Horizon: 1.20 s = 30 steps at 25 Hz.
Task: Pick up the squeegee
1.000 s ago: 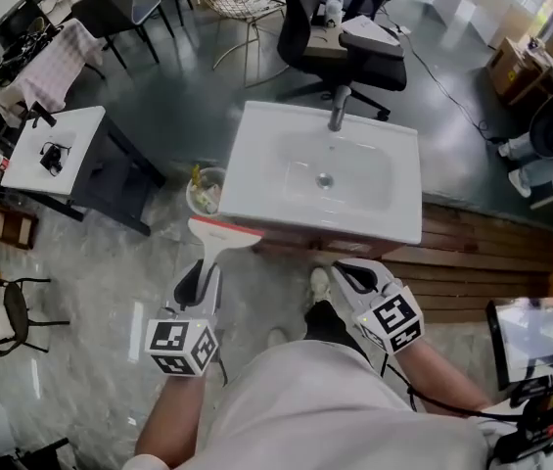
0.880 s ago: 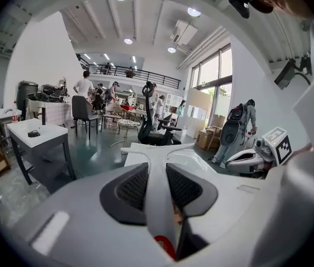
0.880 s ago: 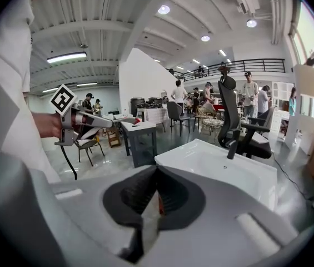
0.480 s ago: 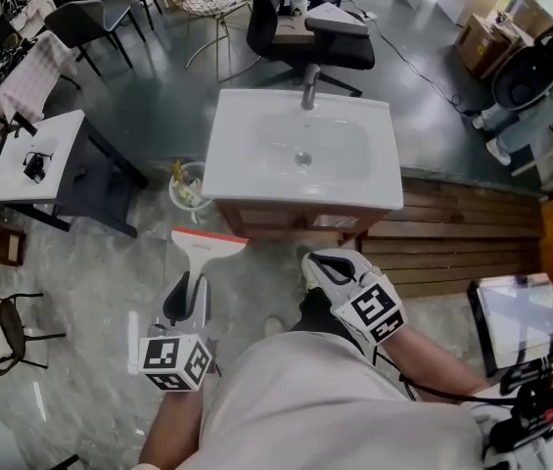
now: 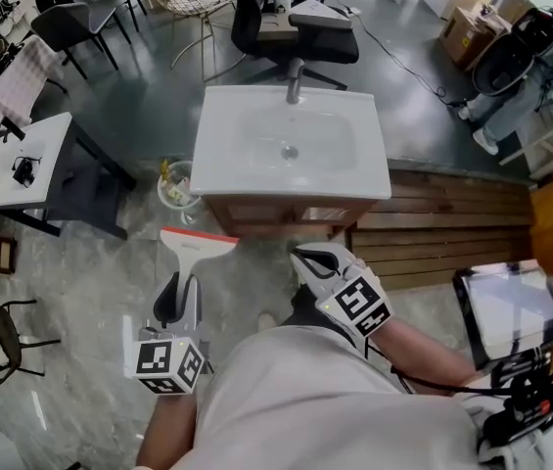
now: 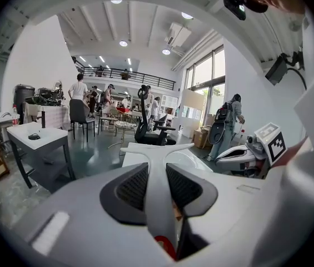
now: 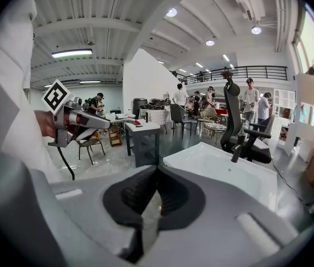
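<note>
1. Now grips the squeegee by its white handle with the left gripper, just short of the sink's front left corner.
2. Seen from the left gripper view, presses both black pads against the squeegee, one on each side of the handle, with the crossbar spread wide ahead and the sink beyond it.
3. Turns the blade's orange-red edge toward the wooden cabinet under the sink, near it but apart from it.
4. Holds the right gripper empty and fully closed, below the sink's front edge, about at its middle.
5. Seen from the right gripper view, brings the ribbed pads together with nothing between them, with the sink ahead and to the right.
6. Aims both grippers forward and slightly downward toward the sink, on either side of a white-shirted body.
7. Around the sink:
   - a small bin with rubbish just beside its left side, at the cabinet's foot
   - a white table farther left
   - a black office chair behind the tap
   - wooden decking to the right
</note>
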Tool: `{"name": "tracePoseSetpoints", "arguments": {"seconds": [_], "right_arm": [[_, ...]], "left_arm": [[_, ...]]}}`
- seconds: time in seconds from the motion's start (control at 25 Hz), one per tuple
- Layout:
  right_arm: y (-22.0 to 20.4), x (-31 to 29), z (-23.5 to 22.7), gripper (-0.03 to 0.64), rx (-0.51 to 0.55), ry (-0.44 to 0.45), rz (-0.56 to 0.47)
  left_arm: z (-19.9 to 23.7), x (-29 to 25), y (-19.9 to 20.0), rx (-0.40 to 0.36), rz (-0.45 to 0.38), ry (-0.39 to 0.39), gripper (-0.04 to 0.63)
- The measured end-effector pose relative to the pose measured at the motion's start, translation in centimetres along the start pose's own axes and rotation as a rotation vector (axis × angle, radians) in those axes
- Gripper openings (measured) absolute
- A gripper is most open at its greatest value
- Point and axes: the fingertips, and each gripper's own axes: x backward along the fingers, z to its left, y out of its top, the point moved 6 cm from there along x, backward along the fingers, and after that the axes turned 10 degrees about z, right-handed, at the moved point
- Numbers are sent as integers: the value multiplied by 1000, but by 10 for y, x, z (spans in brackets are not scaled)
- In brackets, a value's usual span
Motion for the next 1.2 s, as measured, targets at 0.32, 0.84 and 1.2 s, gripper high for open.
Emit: {"name": "tracePoseSetpoints", "arguments": {"seconds": [0.32, 0.84, 1.2], "right_arm": [[6, -1, 1, 2, 11, 0, -4], [4, 4, 1, 2, 26, -10, -10], [-6, 9, -4, 2, 18, -23, -7]], "left_arm": [[0, -3, 0, 2, 4, -17, 107], [-1, -8, -7, 25, 17, -24, 107], [-9, -19, -9, 19, 31, -40, 107]]}}
